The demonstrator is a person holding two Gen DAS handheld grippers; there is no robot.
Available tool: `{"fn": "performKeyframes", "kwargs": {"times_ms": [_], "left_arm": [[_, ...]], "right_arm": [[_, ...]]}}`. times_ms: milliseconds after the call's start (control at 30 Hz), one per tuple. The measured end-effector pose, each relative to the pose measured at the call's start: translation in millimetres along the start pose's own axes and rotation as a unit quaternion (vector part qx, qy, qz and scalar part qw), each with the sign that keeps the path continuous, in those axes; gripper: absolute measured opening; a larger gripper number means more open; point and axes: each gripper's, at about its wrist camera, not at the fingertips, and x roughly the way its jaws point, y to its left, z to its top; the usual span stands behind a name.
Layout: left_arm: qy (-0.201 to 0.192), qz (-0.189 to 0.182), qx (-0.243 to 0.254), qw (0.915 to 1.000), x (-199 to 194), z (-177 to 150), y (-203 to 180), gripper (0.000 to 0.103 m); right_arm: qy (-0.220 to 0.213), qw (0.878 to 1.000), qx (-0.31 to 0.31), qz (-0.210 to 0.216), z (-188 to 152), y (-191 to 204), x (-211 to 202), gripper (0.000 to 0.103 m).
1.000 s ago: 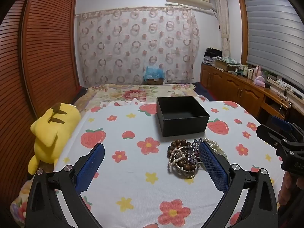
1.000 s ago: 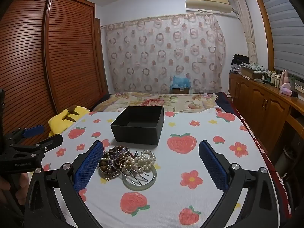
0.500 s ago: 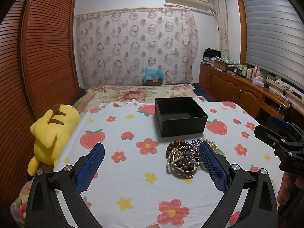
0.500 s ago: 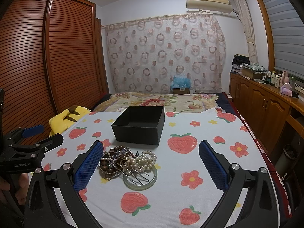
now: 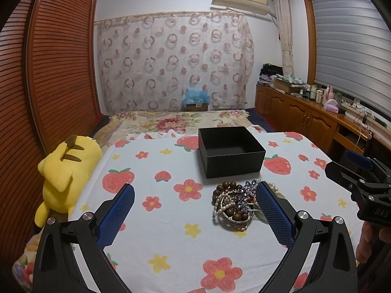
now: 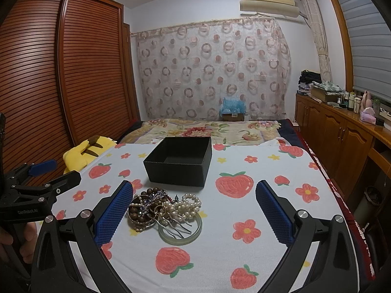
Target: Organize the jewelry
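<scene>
Both tongs wide open and empty: left gripper [image 5: 195, 210] hanging low over the white cloth printed with strawberries and flowers [image 5: 171, 239], its right blue pad just beside the jewelry; right gripper [image 6: 194, 211] likewise spread, its left blue pad close against the other side of the same heap. Nothing gripped on either side.

Tangled pile of jewelry [image 6: 161, 207] lying on the cloth just in front of the open black square cardboard box [image 6: 179, 164], near it but not touching. Within the pile: dark brown wooden bead bracelet [image 5: 226, 188], white pearl strand [image 6: 189, 201], purple jewelled hair clip [image 5: 244, 194], metal hair comb with long prongs [image 6: 176, 224], pale green jade bangle [image 6: 180, 238] at the near edge under the comb. Box apparently empty, so sorting judged barely begun.

For the first pick, best to take a piece lying free at the edge rather than plunge into the middle. Bangle or pearl strand on the right gripper's side probably the easiest. Close across the rim or across a bunch of beads, not along them. Lift slowly and watch for the comb's prongs snagging and dragging neighbours. Steady the rest with the left gripper if the heap starts to follow. Carry low and release well inside the box walls. Yellow plush toy [image 5: 66, 173] off at the left edge, clear of the work.
</scene>
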Motion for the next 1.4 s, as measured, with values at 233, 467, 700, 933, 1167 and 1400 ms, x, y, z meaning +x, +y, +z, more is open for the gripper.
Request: {"fn": "performKeyframes", "kwargs": {"times_ms": [233, 467, 700, 933, 1167, 1400], "left_arm": [[-0.001, -0.001, -0.001, 1.0, 1.3, -2.1, 1.6, 0.096], [-0.003, 0.0, -0.001, 1.0, -0.5, -0.5, -0.2, 0.096], [-0.003, 0.0, -0.001, 1.0, -1.3, 3.7, -1.2, 0.096], [-0.004, -0.001, -0.001, 1.0, -1.8, 4.1, -1.6, 0.096], [-0.004, -0.001, -0.001, 1.0, -2.3, 4.4, -1.6, 0.096], [-0.005, -0.001, -0.002, 1.0, -1.4, 2.6, -0.3, 0.096]], "right_arm": [[0.0, 1.0, 0.001, -0.001, 0.3, -0.8, -0.2, 0.101], [-0.001, 1.0, 0.0, -0.001, 0.6, -1.2, -0.6, 0.101], [-0.001, 1.0, 0.0, 0.0, 0.7, -1.1, -1.1, 0.101], [-0.002, 1.0, 0.0, 0.0, 0.8, -0.4, -1.9, 0.101], [-0.002, 1.0, 0.0, 0.0, 0.9, 0.2, -2.4, 0.101], [-0.002, 1.0, 0.0, 0.0, 0.8, 0.6, -2.4, 0.101]]}}
